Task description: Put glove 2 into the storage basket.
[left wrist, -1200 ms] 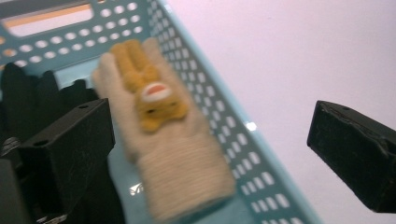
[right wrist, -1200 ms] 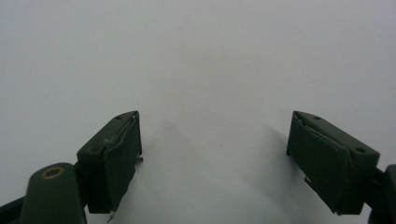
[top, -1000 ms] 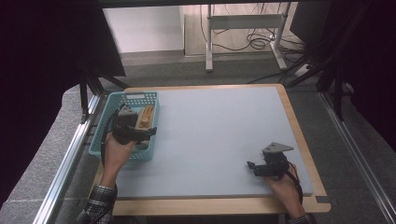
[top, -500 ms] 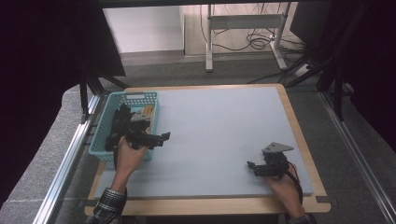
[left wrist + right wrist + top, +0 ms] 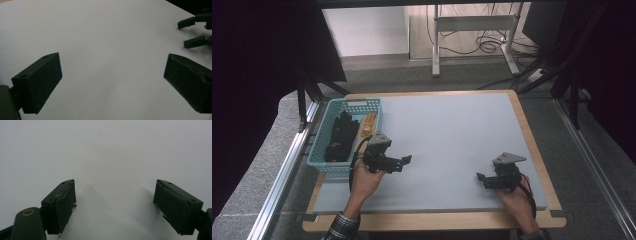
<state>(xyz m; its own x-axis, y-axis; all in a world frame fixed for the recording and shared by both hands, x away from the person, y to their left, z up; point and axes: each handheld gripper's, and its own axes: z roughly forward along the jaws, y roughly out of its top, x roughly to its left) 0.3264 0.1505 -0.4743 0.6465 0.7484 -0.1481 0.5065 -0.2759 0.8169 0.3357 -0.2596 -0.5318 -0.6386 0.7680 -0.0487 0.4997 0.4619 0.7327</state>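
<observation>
The desk (image 5: 452, 130) has a pale grey-blue top with a light wooden border; at its left edge sits a teal plastic basket (image 5: 324, 162) with a lattice wall, holding a black object (image 5: 341, 137) whose shape I cannot make out and, beside it toward the desk's middle, a narrow orange-tan item (image 5: 369, 122); the left claw (image 5: 404, 161) hangs just beside the basket's near right corner, over bare desk, pointing toward the right, its jaws spread wide with nothing between them; in the left gripper view the left claw (image 5: 112, 80) shows only plain desk surface between the two black blocks, and the right claw's tips appear far off at the upper right (image 5: 191, 32); the right claw (image 5: 482, 180) sits low near the desk's front right corner, well apart from the left one, pointing left; its jaws stand wide apart too, empty, with bare desk between them in the right gripper view (image 5: 115, 202); a checked sleeve (image 5: 339, 227) shows at the left wrist.
</observation>
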